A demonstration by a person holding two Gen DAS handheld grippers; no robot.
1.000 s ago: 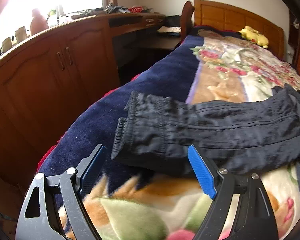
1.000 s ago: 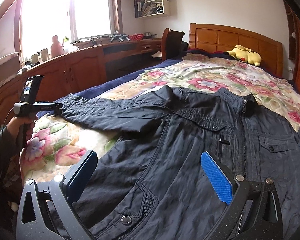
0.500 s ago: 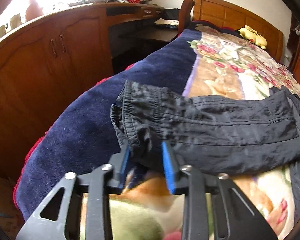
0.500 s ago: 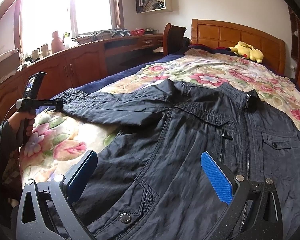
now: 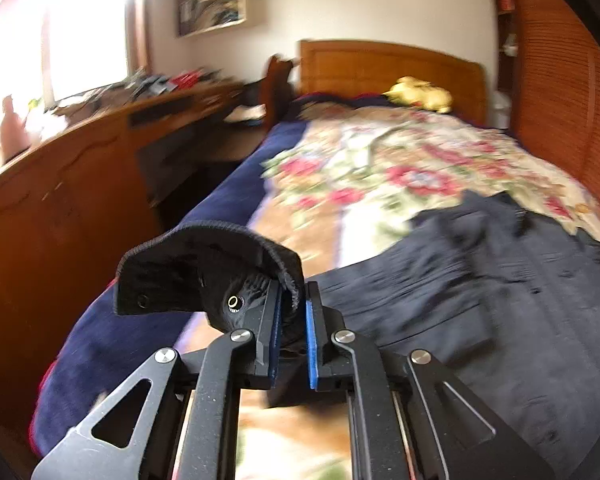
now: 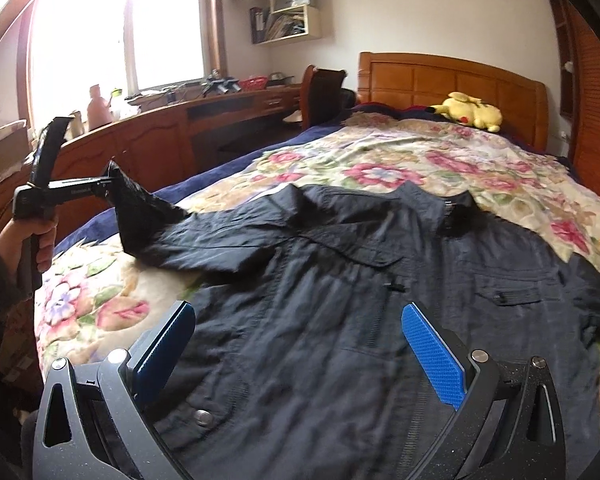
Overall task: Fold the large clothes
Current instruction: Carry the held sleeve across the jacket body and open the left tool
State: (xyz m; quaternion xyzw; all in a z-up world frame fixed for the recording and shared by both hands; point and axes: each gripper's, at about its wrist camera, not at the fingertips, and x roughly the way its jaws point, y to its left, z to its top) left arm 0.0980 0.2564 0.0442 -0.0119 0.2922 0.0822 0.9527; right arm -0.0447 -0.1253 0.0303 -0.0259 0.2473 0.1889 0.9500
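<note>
Left tool [image 5: 293,312]: clenched on the cuff [image 5: 212,268] of the jacket's sleeve; blue pads pressed on the dark cloth, cuff raised off the bed. Seen from the right wrist, the same tool [image 6: 100,188] was carried by a hand [image 6: 28,240] at the bed's left edge.
Right tool [image 6: 296,344]: released, jaws wide apart, nothing between them; it hovered over the jacket's lower front.
Jacket [image 6: 380,300]: dark, spread front-up across the flowered bedspread [image 6: 380,160], zip closed, collar toward the headboard [image 6: 452,80]. One sleeve [image 6: 220,240] stretched out to the left, its end lifted by the left tool.
Done: jacket laid flat; first sleeve gripped and lifted.
Left: by my reading nearly all of it. No fold lay on the body yet; that sleeve had to go across the chest, then the other sleeve, then the body doubled. The far sleeve at the right edge was only partly in view.
Around: yellow plush toy [image 6: 468,110] by the headboard, well apart from the jacket; wooden table [image 6: 160,128] with clutter under the window; chair [image 6: 324,92]; wall shelf [image 6: 288,16].
In the way: nothing on the jacket itself; the right tool over the lower front could meet the incoming sleeve.
</note>
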